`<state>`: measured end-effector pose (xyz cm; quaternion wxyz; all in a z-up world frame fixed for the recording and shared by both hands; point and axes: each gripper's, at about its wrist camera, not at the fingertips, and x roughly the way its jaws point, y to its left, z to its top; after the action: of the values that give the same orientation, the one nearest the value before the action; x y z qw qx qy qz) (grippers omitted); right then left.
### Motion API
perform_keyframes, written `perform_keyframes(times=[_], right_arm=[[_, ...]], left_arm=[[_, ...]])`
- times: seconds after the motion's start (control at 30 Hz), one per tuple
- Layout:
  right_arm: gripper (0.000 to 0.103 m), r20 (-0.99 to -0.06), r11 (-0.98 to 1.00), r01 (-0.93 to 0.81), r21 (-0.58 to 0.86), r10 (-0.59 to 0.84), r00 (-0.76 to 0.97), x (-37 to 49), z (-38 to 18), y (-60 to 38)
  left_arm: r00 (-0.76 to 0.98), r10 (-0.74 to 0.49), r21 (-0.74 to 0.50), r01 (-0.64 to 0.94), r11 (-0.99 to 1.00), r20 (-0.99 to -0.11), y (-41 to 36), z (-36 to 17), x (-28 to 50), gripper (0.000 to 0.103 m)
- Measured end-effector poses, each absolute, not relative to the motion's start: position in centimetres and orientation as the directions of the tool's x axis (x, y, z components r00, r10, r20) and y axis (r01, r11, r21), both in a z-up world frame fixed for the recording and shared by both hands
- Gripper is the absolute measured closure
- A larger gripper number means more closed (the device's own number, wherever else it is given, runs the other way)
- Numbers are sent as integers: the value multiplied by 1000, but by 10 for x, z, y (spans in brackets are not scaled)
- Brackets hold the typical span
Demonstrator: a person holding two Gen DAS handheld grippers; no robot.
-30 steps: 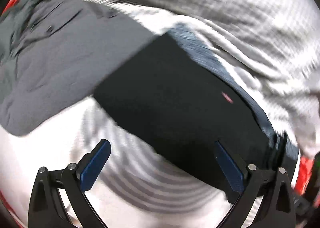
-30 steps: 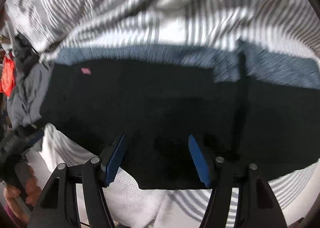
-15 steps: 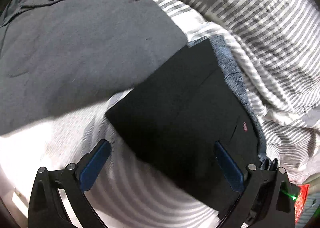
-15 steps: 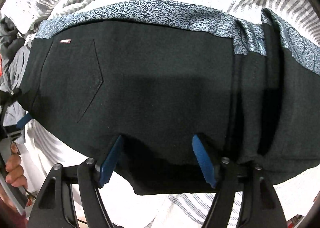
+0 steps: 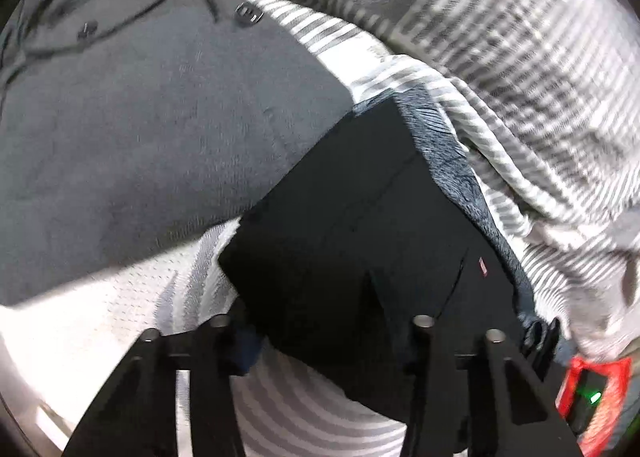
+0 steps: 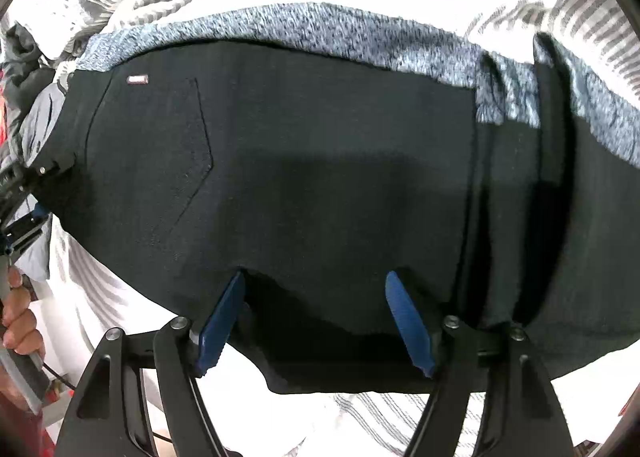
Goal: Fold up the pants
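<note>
Pants at risk of bunching on the bed

Black pants (image 6: 320,185) lay folded on the striped bedding (image 5: 304,409). The left gripper (image 5: 320,321) was closing on their near corner, the right gripper (image 6: 316,313) narrowing astride the near edge, not yet clamped. Uneven bites could have dragged one layer and spoiled the fold.

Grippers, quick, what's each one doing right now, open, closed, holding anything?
Left gripper: jaws closing on the black pants edge.
Right gripper: jaws closing, pants hem between them, not yet pinched.
</note>
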<state>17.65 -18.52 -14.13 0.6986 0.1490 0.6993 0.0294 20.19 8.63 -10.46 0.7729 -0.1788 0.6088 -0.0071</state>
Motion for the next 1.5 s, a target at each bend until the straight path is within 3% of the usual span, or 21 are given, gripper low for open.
perform_keyframes(times=[0.1, 0.23, 0.33, 0.57, 0.9, 0.97, 1.0, 1.03, 1.1, 1.5], right_arm=[[30, -955, 942, 157, 298, 293, 51, 190, -120, -187], [30, -911, 905, 111, 411, 403, 87, 220, -89, -182], [29, -857, 855, 75, 514, 508, 83, 251, -69, -169], [27, -748, 748, 27, 663, 663, -19, 312, -54, -111], [26, -719, 728, -87, 680, 640, -270, 345, -92, -18], [40, -734, 744, -100, 661, 613, -292, 345, -98, -11], [59, -749, 759, -109, 642, 590, -302, 345, -101, -8], [70, -756, 766, -113, 633, 580, -302, 344, -103, -9], [80, -762, 768, -110, 631, 588, -270, 341, -100, -14], [86, -655, 655, -22, 755, 756, 7, 297, -44, -121]], left_arm=[[307, -118, -145, -66, 987, -944, 63, -88, 197, 71], [407, 1, 63, 138, 989, -914, 18, -73, 183, 72], [447, 38, 142, 203, 969, -894, 8, -68, 174, 72], [475, 42, 183, 256, 949, -879, 1, -68, 172, 72], [507, 7, 190, 309, 932, -862, 1, -66, 163, 72], [508, 1, 184, 309, 933, -861, 2, -65, 163, 72], [507, 0, 181, 309, 934, -862, 2, -65, 163, 72], [499, -6, 172, 309, 935, -866, 3, -65, 163, 72], [499, -14, 166, 313, 935, -866, 3, -63, 161, 72], [574, -123, 160, 417, 895, -809, -51, -6, 133, 72]])
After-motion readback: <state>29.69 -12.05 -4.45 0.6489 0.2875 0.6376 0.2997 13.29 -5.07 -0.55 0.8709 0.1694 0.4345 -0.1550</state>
